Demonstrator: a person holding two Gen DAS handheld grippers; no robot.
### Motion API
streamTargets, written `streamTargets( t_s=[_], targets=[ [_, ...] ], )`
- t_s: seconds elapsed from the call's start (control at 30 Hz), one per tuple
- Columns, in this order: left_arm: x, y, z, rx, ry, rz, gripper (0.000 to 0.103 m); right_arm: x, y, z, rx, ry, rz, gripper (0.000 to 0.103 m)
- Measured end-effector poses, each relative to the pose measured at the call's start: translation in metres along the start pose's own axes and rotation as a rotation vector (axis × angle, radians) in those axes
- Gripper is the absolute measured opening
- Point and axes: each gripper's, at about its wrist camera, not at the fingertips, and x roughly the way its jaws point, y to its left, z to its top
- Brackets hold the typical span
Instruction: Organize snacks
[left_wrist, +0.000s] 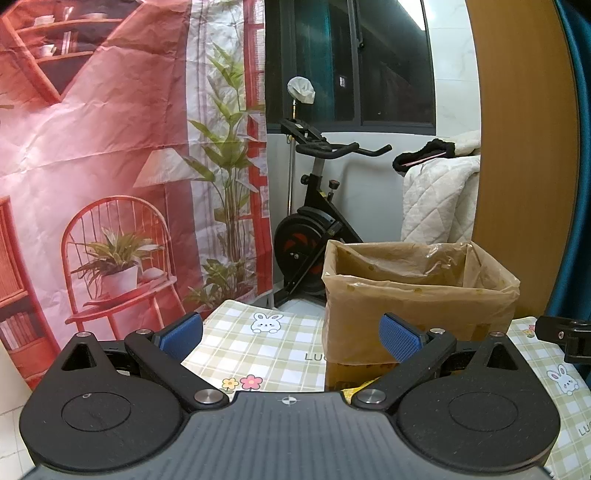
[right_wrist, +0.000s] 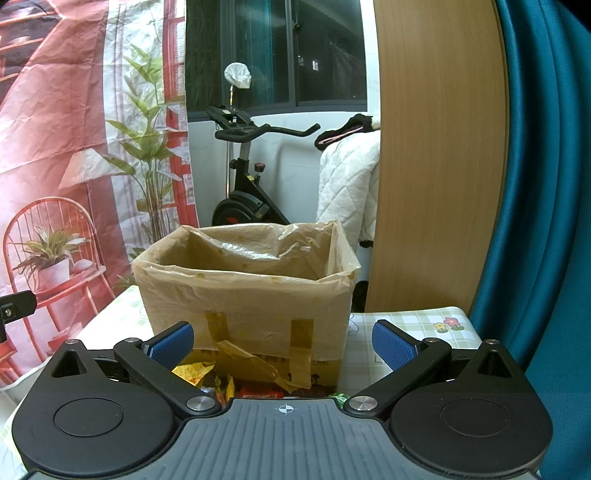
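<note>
While both tools hang level above the bench (left_wrist: 266, 343), nothing is held yet: the left hand-held gripper (left_wrist: 291, 338) has its blue pads spread wide with only checked cloth and the box between them, and the right hand-held gripper (right_wrist: 282, 341) is spread just as wide and just as empty. The snacks (right_wrist: 207, 376) lie in a loose heap of yellow, red and green wrappers at the foot of the cardboard box (right_wrist: 243, 295), mostly hidden under the right tool's body, so I cannot count them or tell one packet from the next.

My worry is that blind spot. A reach downward would be made with the packets barely in sight, and crinkly wrappers lying on each other could slide aside or come up two at once.

The box is lined with a thin plastic bag (right_wrist: 258, 251) whose rim stands loose and crumpled, and strips of brown tape (right_wrist: 301, 354) hang off the front. A pad could catch that film or tape and drag the light box along the cloth.

The left tool sits near the box's left corner; a careless swing might knock it toward the bench edge.
</note>
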Motion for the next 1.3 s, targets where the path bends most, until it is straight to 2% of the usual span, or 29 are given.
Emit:
streamTargets(
  t_s=[1.1,1.3],
  targets=[
    [0.002,0.003,-0.003,0.000,-0.001,-0.014,0.102,0.000,0.002,0.000,0.000,0.003,-0.001,0.102],
    [0.009,0.007,-0.014,0.002,0.005,-0.033,0.102,0.001,0.002,-0.013,0.011,-0.040,0.037,0.103]
  ],
)
